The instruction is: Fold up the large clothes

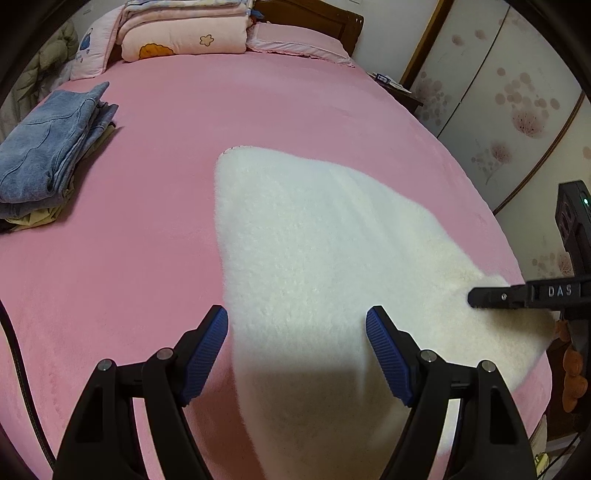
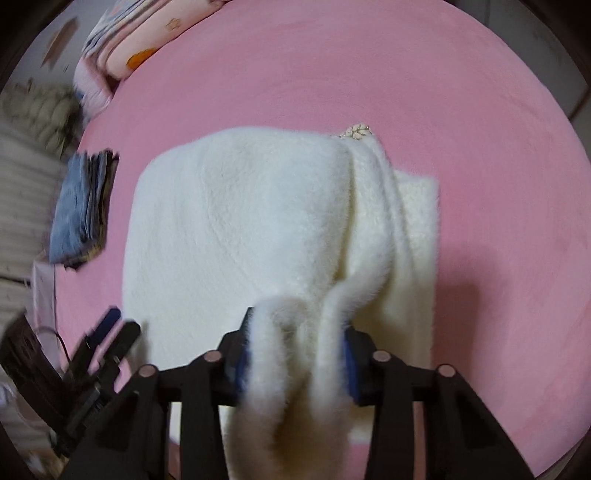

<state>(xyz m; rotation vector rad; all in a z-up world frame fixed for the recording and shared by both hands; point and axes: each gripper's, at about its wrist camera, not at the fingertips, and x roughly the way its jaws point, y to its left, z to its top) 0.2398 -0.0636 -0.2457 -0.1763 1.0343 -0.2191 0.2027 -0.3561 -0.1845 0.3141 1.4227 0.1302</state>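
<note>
The right tool (image 2: 295, 354) is clamped on a bunched-up fold of the fluffy white sweater (image 2: 240, 229); its blue pads (image 2: 242, 358) press the fabric from both sides, & the cloth spills down over the black arms. The left tool (image 1: 296, 332) is let go, pads spread wide w/ nothing between them. It hangs just above the sweater's near left edge, one pad (image 1: 207, 350) over the pink sheet, the other over the white fluff.

The sweater lies flat on the pink bed (image 1: 129, 258), about mid-bed, toward the right side in the left wrist view. In the right wrist view a narrow strip of it sticks out flat on the right, & a thick ridge runs up the middle-right. A small gold trim bit (image 2: 356, 132) peeks out at the far end.

A stack of folded jeans (image 1: 48, 155) sits near the bed's left edge, well apart from the sweater. Pink folded quilts (image 1: 184, 33) & a pillow (image 1: 295, 40) are piled by the wooden headboard. The right wrist view is blurry at the left side.
</note>
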